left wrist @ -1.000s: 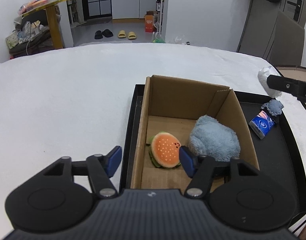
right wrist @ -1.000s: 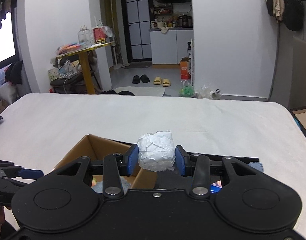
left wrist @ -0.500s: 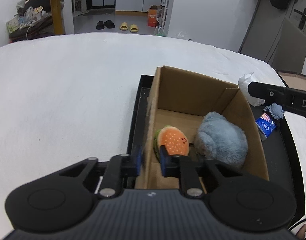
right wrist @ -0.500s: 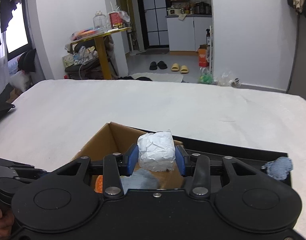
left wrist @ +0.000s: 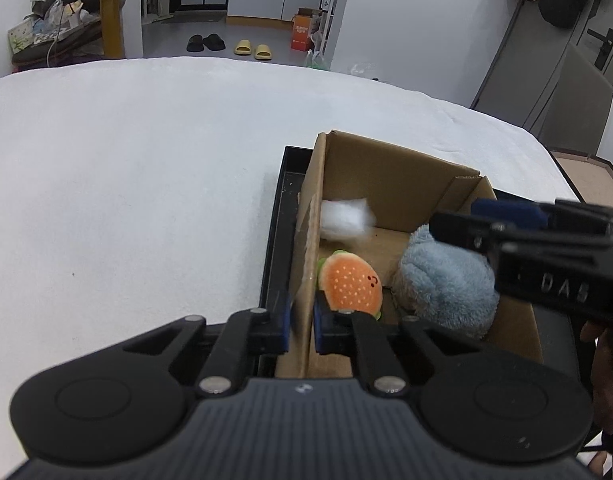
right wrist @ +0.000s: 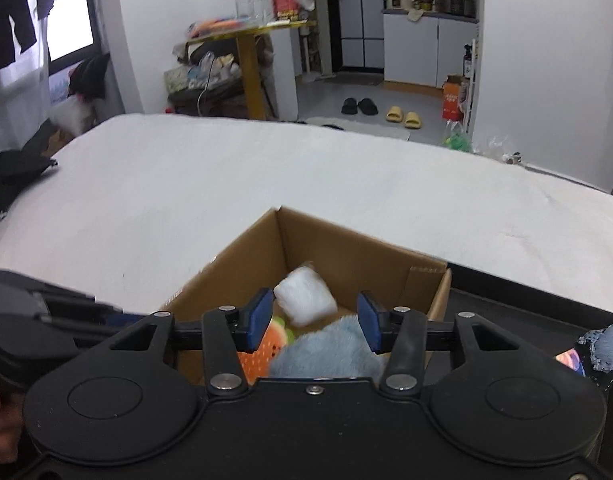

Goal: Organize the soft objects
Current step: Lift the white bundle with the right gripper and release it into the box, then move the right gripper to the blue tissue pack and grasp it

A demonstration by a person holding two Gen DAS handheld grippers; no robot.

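Note:
An open cardboard box (left wrist: 390, 172) (right wrist: 242, 256) stands on a black tray (left wrist: 276, 240). Inside lie an orange burger plush (left wrist: 350, 282) (right wrist: 258, 350), a fluffy blue plush (left wrist: 446, 280) (right wrist: 326, 344) and a white crumpled wad (left wrist: 346, 218) (right wrist: 304, 298), blurred with motion near the far left corner. My left gripper (left wrist: 300, 326) is shut on the box's near left wall. My right gripper (right wrist: 312, 322) is open and empty above the box; it also shows in the left wrist view (left wrist: 546, 248).
The tray lies on a white bed (left wrist: 126, 184). A small blue cloth piece (right wrist: 608, 346) and a blue packet (right wrist: 570, 360) lie on the tray right of the box. A brown box edge (left wrist: 590, 176) sits at the far right.
My left gripper closed onto the box's left wall. My right gripper moved over the box and opened; the white wad dropped from it into the box.

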